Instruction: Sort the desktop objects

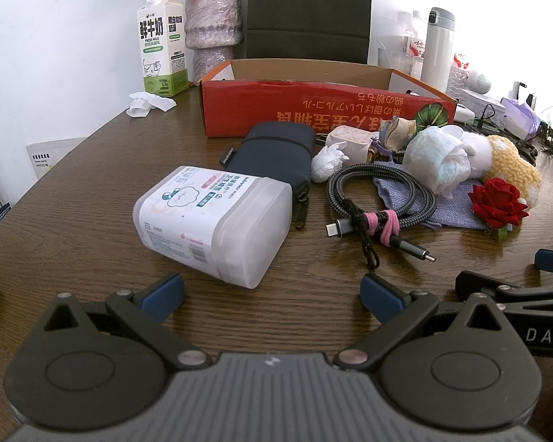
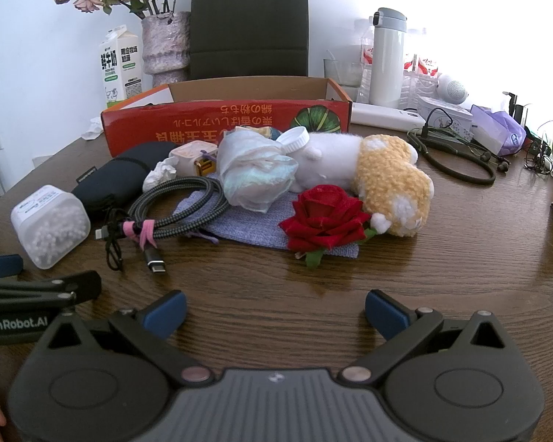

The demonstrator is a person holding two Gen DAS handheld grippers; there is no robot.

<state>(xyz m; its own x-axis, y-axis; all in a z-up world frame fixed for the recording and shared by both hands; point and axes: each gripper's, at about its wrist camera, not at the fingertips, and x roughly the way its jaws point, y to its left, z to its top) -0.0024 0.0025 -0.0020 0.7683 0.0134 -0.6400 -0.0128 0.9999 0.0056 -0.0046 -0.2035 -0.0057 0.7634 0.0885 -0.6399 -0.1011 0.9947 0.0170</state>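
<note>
My left gripper point(image 1: 272, 296) hangs open over the wooden table, just short of a white plastic box of cotton swabs point(image 1: 212, 224) lying on its side. Beyond it lie a dark pouch point(image 1: 272, 154), a coiled braided cable point(image 1: 379, 199), a crumpled tissue point(image 1: 326, 164), a red rose point(image 1: 497, 202) and a yellow-white plush toy point(image 1: 505, 164). My right gripper point(image 2: 275, 313) is open too, nothing between its blue pads, with the red rose point(image 2: 324, 217) on a lilac cloth point(image 2: 254, 221) ahead. The swab box point(image 2: 51, 224) sits to its left. An open red cardboard box point(image 2: 225, 125) stands behind the pile.
A milk carton point(image 1: 162, 44), a vase point(image 1: 212, 25) and a dark chair back point(image 1: 308, 11) stand at the far edge. A white flask point(image 2: 387, 59), a power bank point(image 2: 387, 119), neckband earphones point(image 2: 457, 158) and more clutter fill the right side. Bare tabletop point(image 2: 461, 265) lies near the grippers.
</note>
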